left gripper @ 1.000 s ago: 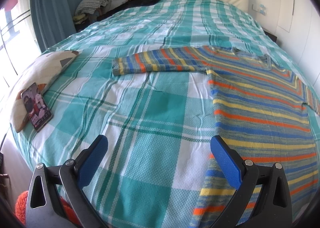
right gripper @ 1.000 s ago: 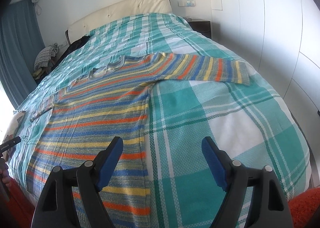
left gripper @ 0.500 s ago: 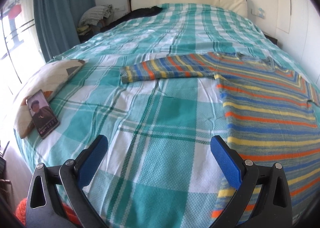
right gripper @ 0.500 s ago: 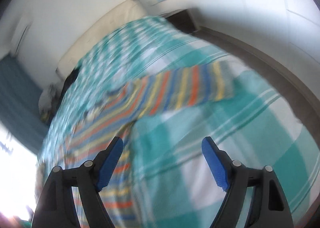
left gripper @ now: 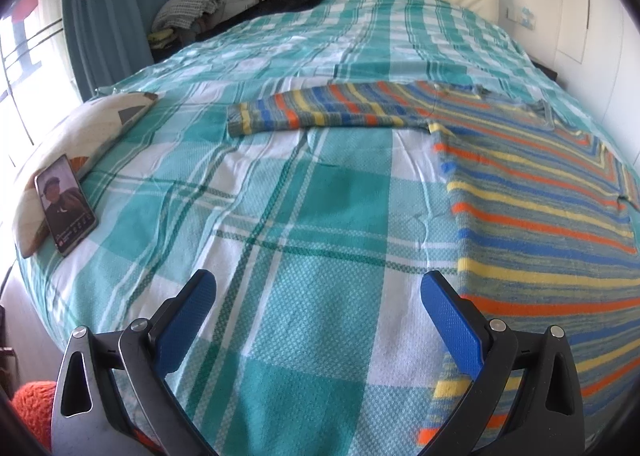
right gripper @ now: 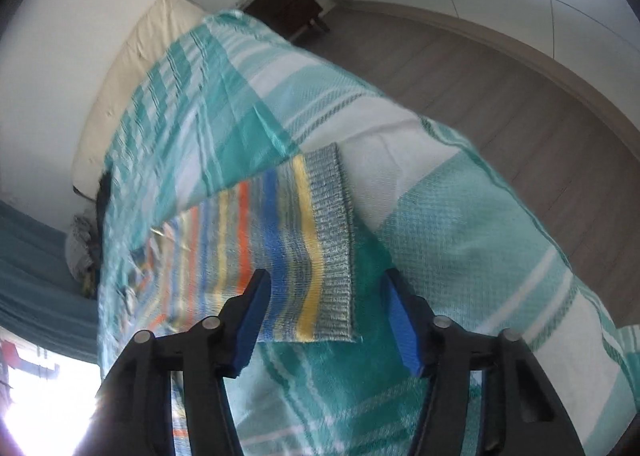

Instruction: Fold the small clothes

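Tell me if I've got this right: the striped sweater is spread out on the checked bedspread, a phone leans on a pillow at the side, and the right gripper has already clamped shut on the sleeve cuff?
Not quite. The right gripper is open: in the right wrist view its jaws stand apart on either side of the sleeve cuff, not clamped on it. The rest holds: the striped sweater lies on the checked bedspread, and the phone leans on the pillow.
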`<state>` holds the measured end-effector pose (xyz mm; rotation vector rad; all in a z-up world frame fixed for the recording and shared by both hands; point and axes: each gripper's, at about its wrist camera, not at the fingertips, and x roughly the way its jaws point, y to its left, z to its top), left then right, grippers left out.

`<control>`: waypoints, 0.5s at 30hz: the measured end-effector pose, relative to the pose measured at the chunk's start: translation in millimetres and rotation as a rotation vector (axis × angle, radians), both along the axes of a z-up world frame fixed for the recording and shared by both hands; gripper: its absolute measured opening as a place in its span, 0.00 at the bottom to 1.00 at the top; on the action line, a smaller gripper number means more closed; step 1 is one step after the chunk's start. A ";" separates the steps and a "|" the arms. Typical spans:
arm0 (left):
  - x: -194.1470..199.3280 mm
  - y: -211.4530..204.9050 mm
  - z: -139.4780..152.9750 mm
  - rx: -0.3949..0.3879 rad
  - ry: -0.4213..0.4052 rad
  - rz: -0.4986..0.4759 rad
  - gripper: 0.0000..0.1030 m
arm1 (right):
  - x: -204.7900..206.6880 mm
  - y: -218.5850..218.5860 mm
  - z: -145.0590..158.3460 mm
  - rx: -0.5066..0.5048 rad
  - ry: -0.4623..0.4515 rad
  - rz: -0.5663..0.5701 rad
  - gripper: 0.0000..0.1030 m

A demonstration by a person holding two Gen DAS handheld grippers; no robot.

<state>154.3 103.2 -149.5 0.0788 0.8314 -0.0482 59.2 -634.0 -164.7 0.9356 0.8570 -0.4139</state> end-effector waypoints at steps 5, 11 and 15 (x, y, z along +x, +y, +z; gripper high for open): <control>-0.8 -8.2 -4.8 0.029 0.004 -0.027 0.99 | 16.0 7.1 2.4 -0.099 0.139 0.045 0.02; 0.1 -6.8 0.6 0.009 -0.017 -0.040 0.99 | 54.9 59.5 105.0 -0.367 0.029 0.152 0.02; 3.5 -1.9 4.9 -0.024 -0.023 -0.032 0.99 | 116.3 146.1 167.2 -0.368 -0.148 0.377 0.02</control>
